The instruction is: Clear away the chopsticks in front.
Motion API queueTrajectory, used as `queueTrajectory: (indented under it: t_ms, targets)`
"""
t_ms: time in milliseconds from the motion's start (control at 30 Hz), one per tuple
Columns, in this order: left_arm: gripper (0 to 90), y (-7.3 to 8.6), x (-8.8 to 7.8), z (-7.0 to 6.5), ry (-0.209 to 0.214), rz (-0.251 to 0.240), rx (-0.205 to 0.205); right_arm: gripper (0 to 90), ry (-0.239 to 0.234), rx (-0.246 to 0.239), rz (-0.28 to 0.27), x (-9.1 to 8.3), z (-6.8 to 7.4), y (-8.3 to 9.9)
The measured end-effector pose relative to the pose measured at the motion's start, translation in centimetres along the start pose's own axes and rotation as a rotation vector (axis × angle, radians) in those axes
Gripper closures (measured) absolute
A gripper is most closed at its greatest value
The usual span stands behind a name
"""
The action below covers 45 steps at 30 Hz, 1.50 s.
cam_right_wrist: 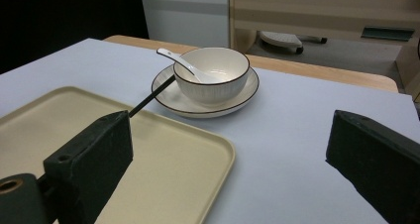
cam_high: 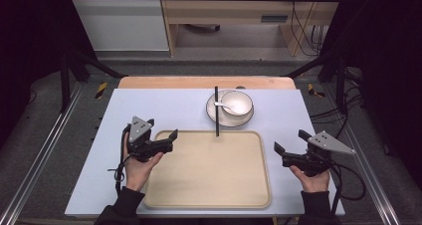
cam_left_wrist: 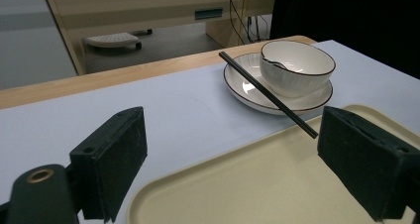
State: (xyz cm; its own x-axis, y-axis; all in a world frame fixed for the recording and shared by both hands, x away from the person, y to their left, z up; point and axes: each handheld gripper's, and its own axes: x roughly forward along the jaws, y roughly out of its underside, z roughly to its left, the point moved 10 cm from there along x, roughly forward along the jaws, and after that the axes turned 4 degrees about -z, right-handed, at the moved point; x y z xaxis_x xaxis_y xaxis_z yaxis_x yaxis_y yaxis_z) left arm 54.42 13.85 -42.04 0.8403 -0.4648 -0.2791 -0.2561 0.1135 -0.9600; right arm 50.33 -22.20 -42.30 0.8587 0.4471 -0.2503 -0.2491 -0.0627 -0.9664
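A beige tray (cam_high: 209, 177) lies in the middle of the table's near side. Behind it a white bowl (cam_high: 240, 102) stands on a white plate (cam_high: 213, 113), and a white spoon (cam_high: 222, 104) rests in the bowl. A black chopstick (cam_high: 217, 116) lies across the plate, its near end on the tray's far rim. My left gripper (cam_high: 163, 128) is open over the tray's left far corner and holds nothing. To the right of the tray, my right gripper (cam_high: 291, 141) is open too. In the left gripper view the bowl (cam_left_wrist: 297, 68) and chopstick (cam_left_wrist: 267, 95) lie ahead.
A pale grey-blue mat (cam_high: 149, 105) covers the table; a strip of bare wood (cam_high: 199, 82) shows along the far edge. Black frame posts (cam_high: 64, 75) stand at both sides. Beyond the table are a wooden desk (cam_high: 224, 8) and cables (cam_high: 308, 31).
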Motion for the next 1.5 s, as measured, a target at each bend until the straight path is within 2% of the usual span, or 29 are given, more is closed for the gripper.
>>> queueTrajectory:
  t_ms: [300, 700, 800, 1033, 1167, 1267, 1400, 1500]
  targets:
    - [11.5, -0.3, 2.6, -1.6, 0.023, 0.019, 0.005, 4.3, 0.004, 0.001, 0.006, 0.1, 0.1, 0.0]
    - [12.5, -0.4, 5.7, -3.2, 0.033, 0.046, 0.036, 4.2, 0.0, -0.002, 0.004, 0.2, 0.3, -0.1]
    - [12.7, -0.2, 6.7, -3.5, 0.034, 0.069, 0.052, 4.2, 0.001, -0.006, 0.007, 0.2, 0.3, 0.0]
    - [14.5, -0.1, 8.8, -4.3, 0.046, 0.087, 0.059, 4.2, -0.003, -0.006, 0.011, 0.4, 0.4, 0.0]
    - [15.5, 0.1, 9.9, -4.9, 0.051, 0.119, 0.105, 4.2, -0.001, -0.007, 0.011, 0.4, 0.5, 0.0]
    - [15.8, 0.2, 10.8, -5.6, 0.058, 0.129, 0.112, 4.2, -0.001, -0.006, 0.009, 0.3, 0.5, -0.1]
    - [16.9, 0.3, 11.9, -6.0, 0.056, 0.146, 0.141, 4.2, -0.004, -0.003, 0.004, 0.2, 0.5, -0.1]
    - [17.9, 0.4, 12.7, -6.1, 0.058, 0.16, 0.14, 4.3, -0.005, -0.006, 0.004, 0.2, 0.5, -0.2]
